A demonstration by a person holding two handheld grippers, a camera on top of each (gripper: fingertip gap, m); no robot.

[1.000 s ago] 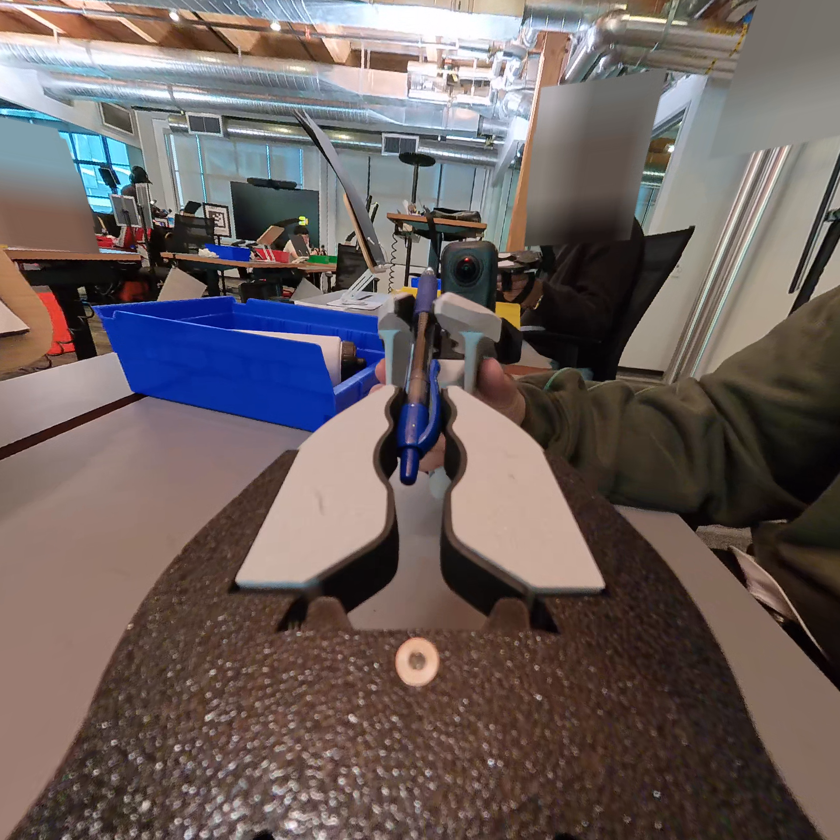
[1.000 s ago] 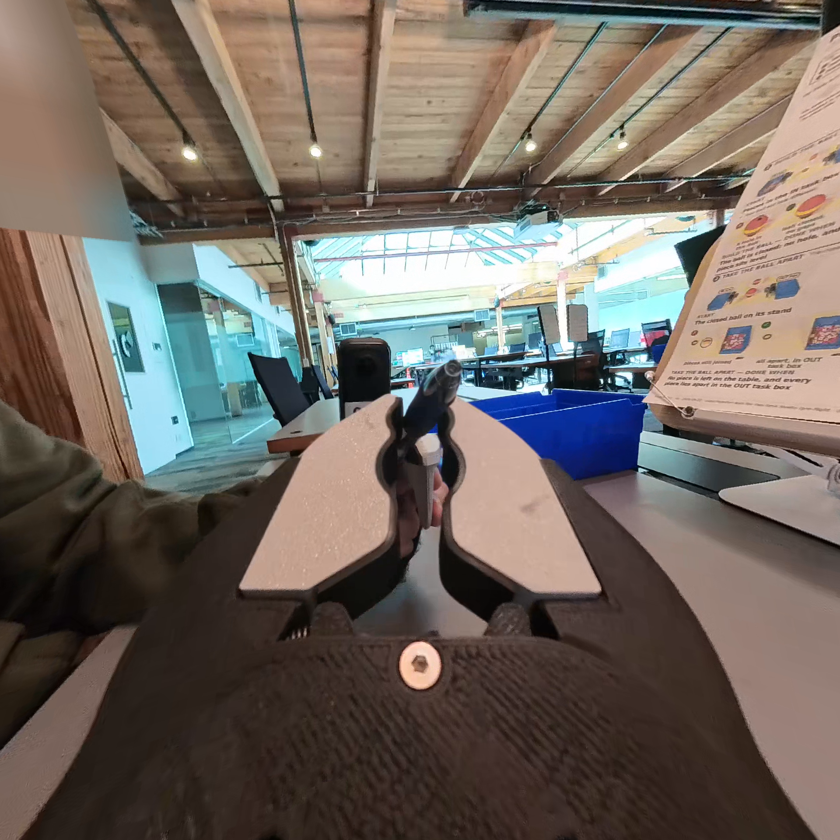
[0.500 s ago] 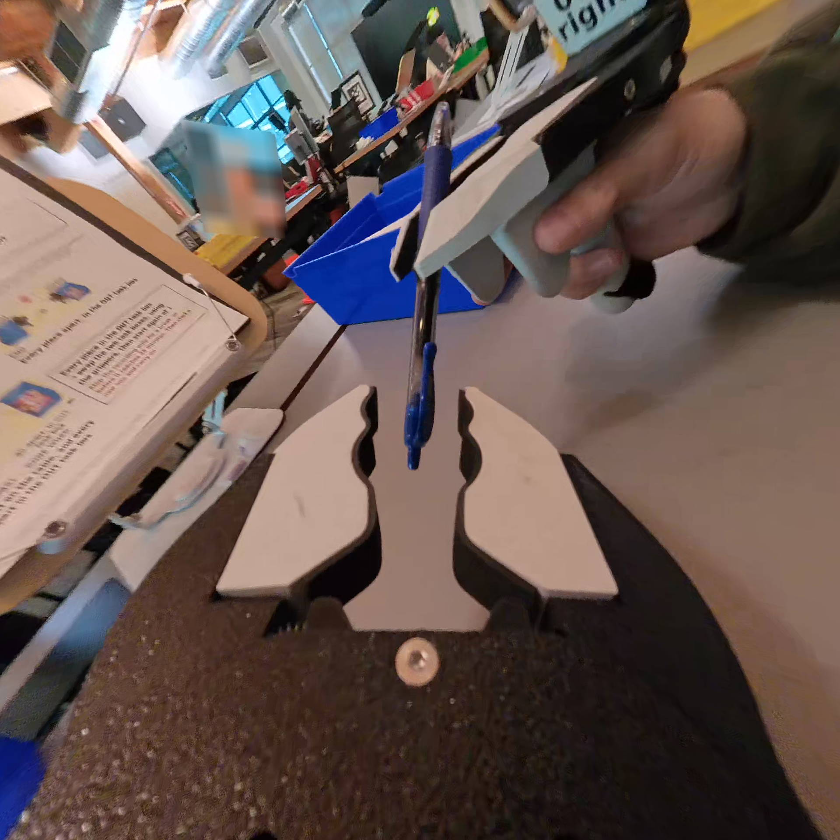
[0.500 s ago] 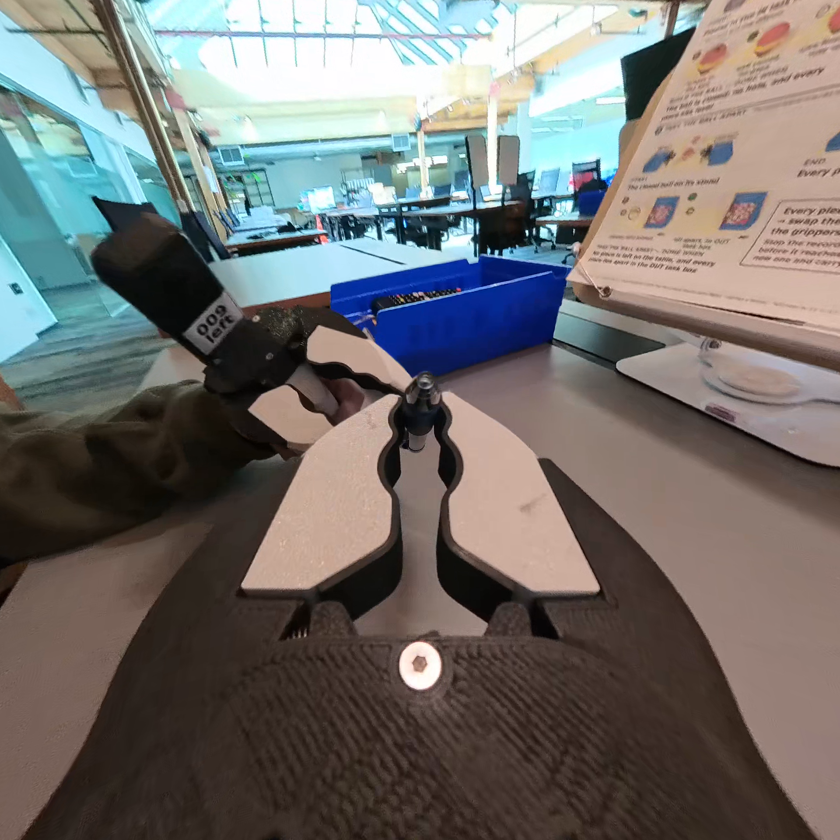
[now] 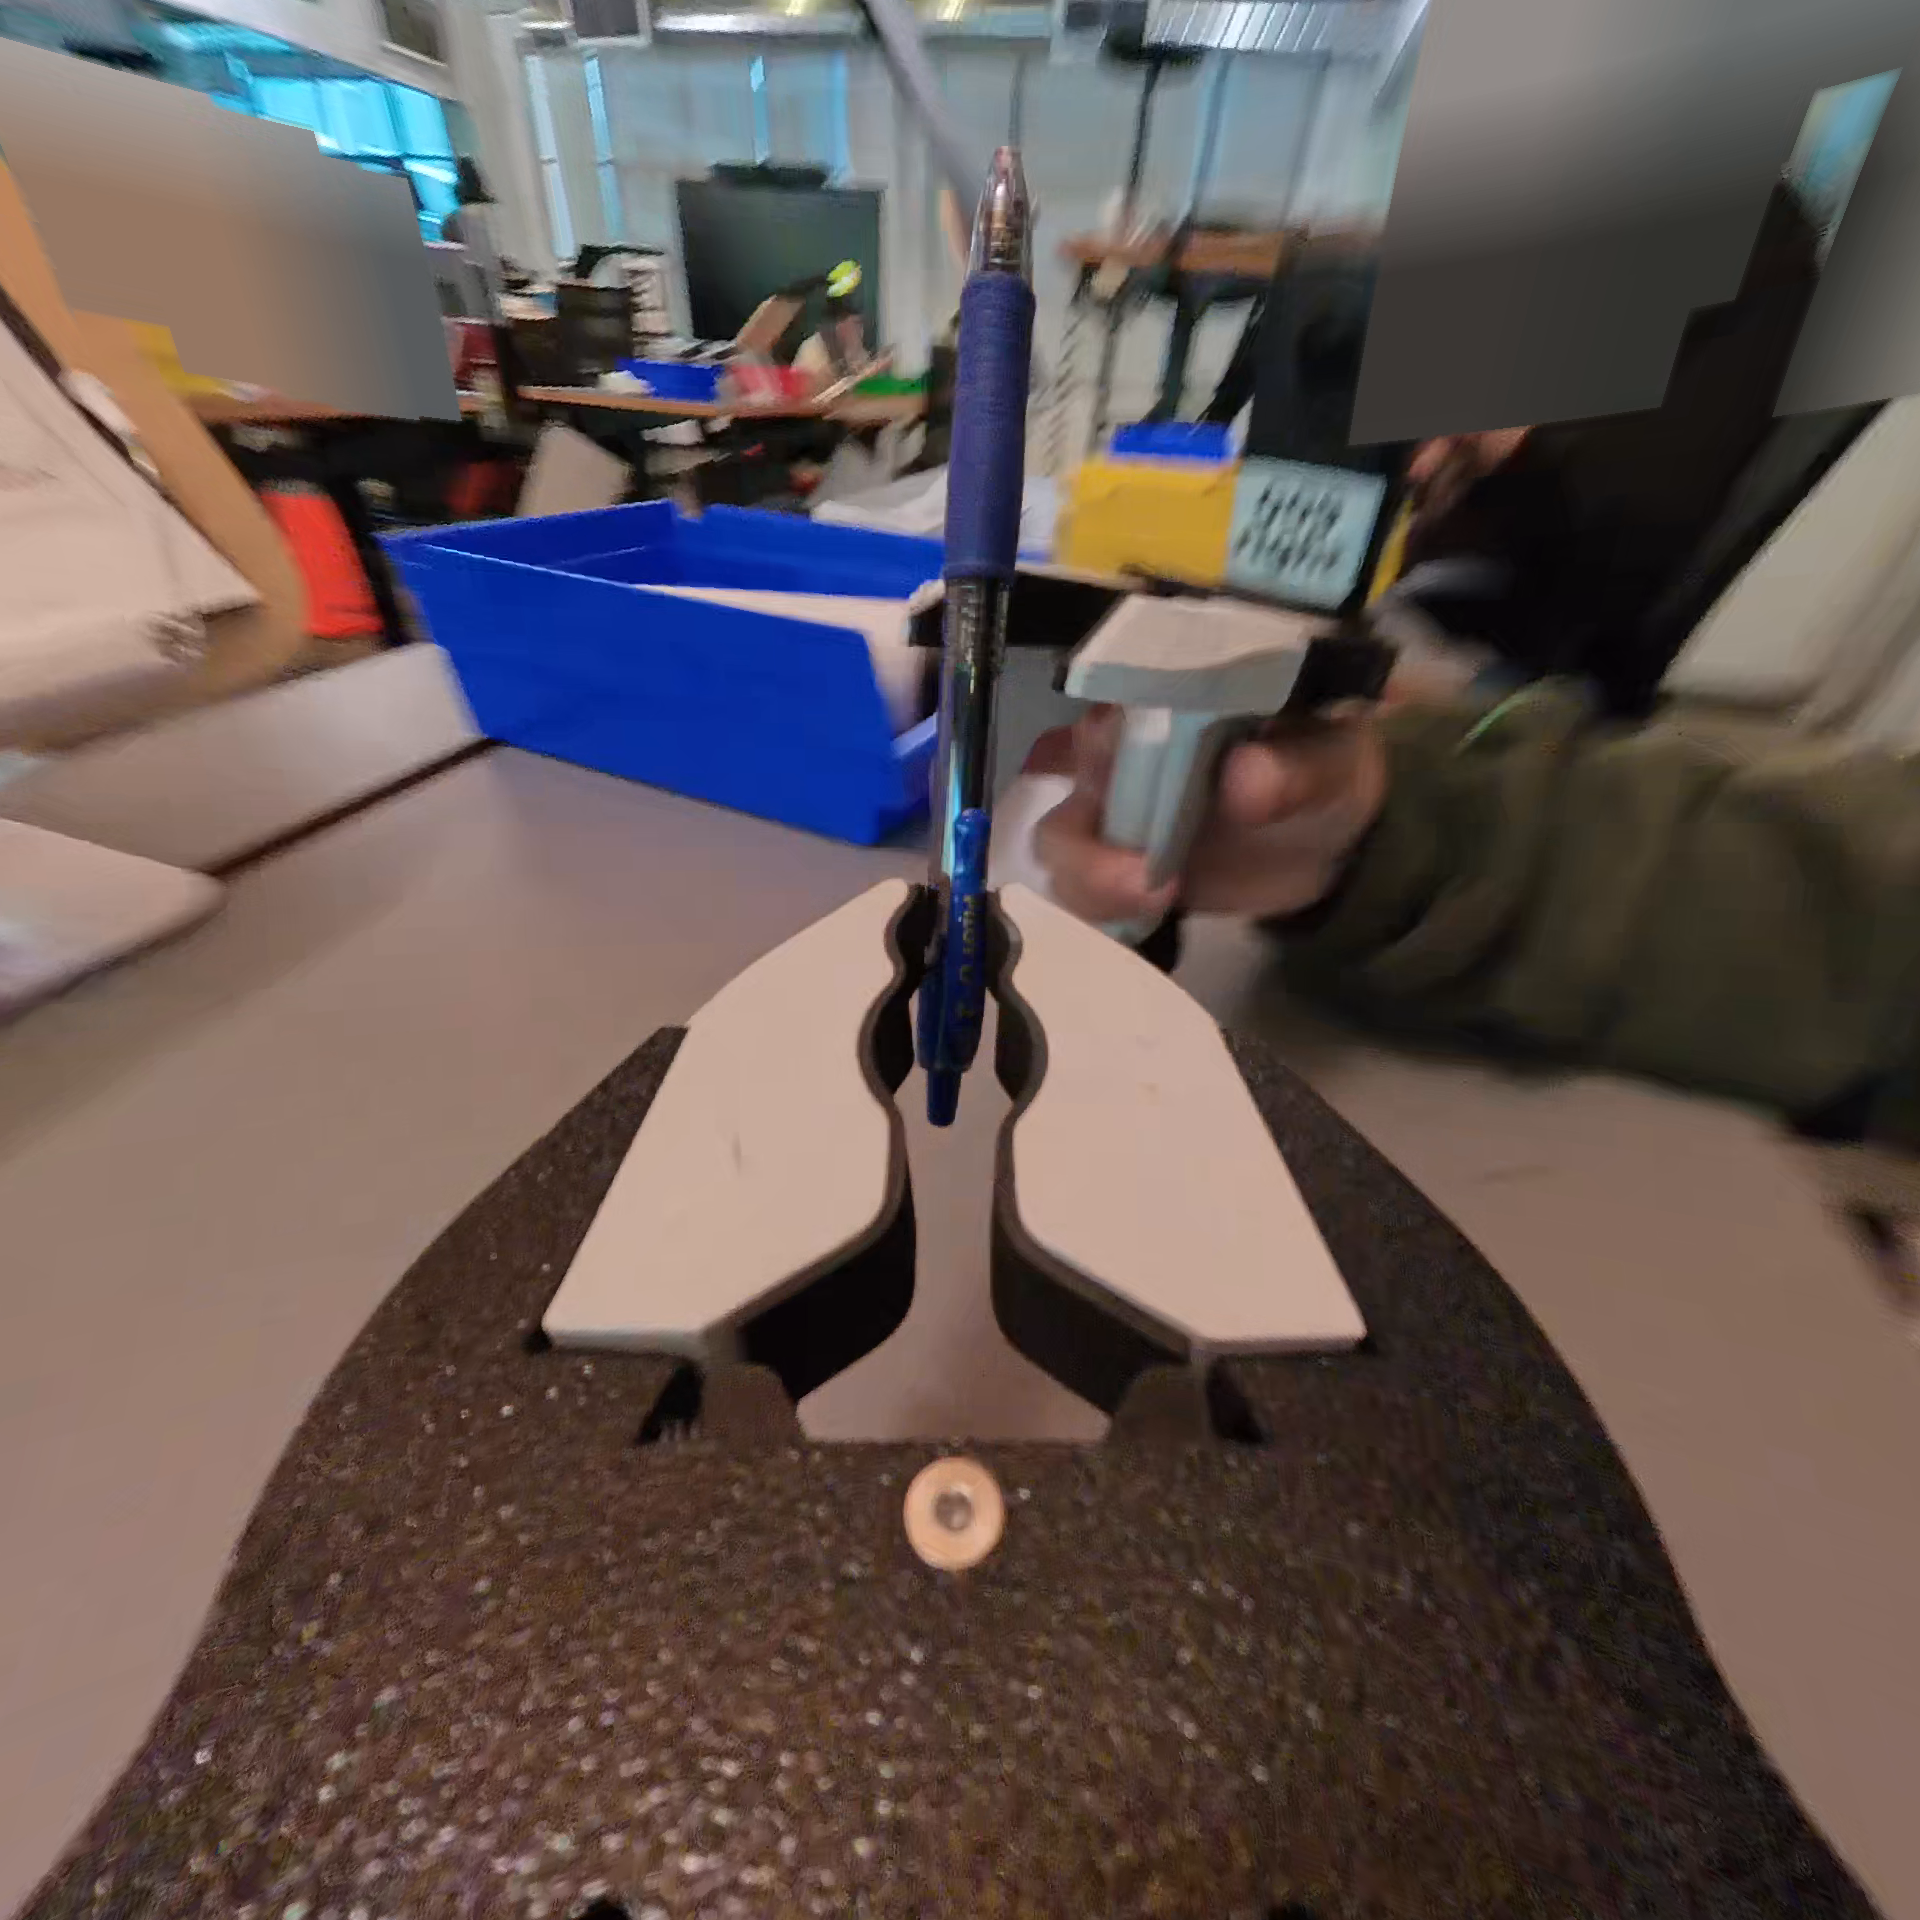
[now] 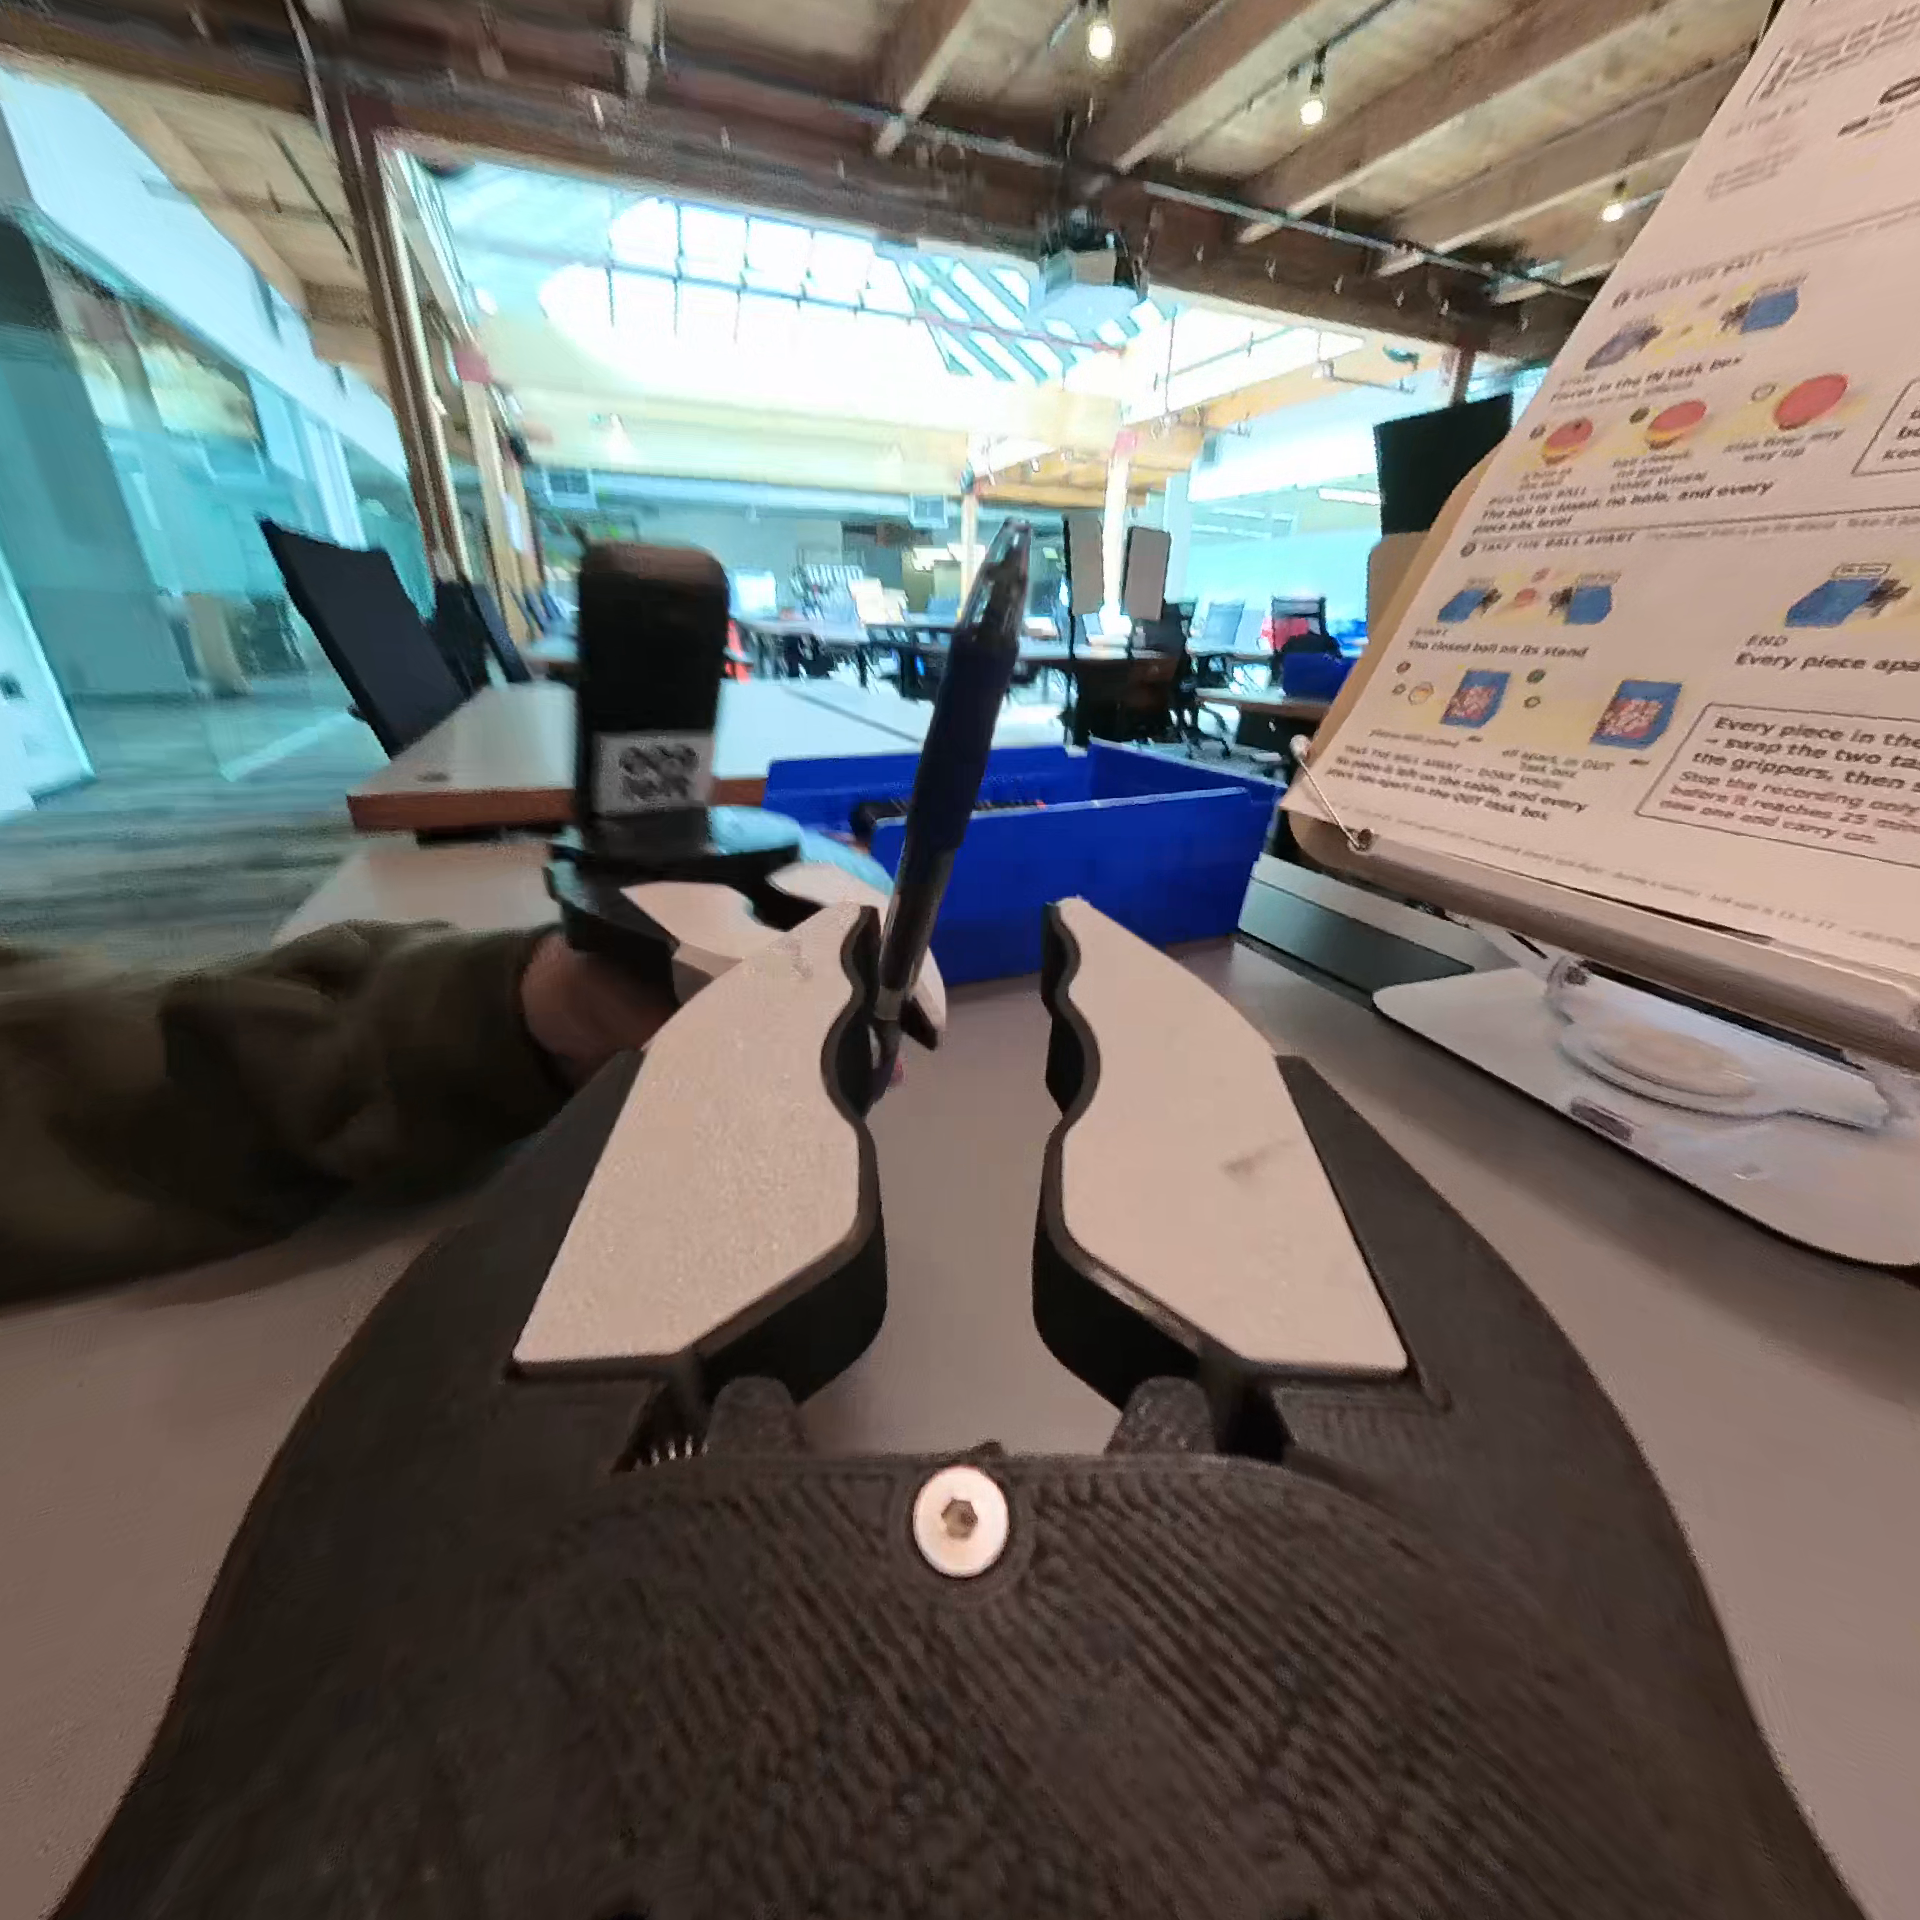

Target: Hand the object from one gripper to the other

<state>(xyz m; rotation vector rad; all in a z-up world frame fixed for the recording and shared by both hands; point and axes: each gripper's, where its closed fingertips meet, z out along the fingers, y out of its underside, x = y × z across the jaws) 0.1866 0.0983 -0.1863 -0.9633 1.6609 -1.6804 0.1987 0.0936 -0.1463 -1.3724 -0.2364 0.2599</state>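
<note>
Left hand-held gripper [image 5: 951,914]: jaws drawn in to a narrow gap at the tips, level and pointing forward. In the right wrist view it [image 6: 831,935] lies ahead and to the left, carried by a hand [image 6: 592,1003] in an olive sleeve [image 6: 260,1081], with a black camera block standing upright on top.

Right hand-held gripper [image 6: 951,935]: jaws spread, a clear gap between the two fingers [image 6: 727,1143]. In the left wrist view it [image 5: 997,623] lies ahead and to the right, held level, pointing left across the frame. The hand [image 5: 1226,821] wraps its grey handle from below; the olive sleeve [image 5: 1610,894] runs off to the right.
</note>
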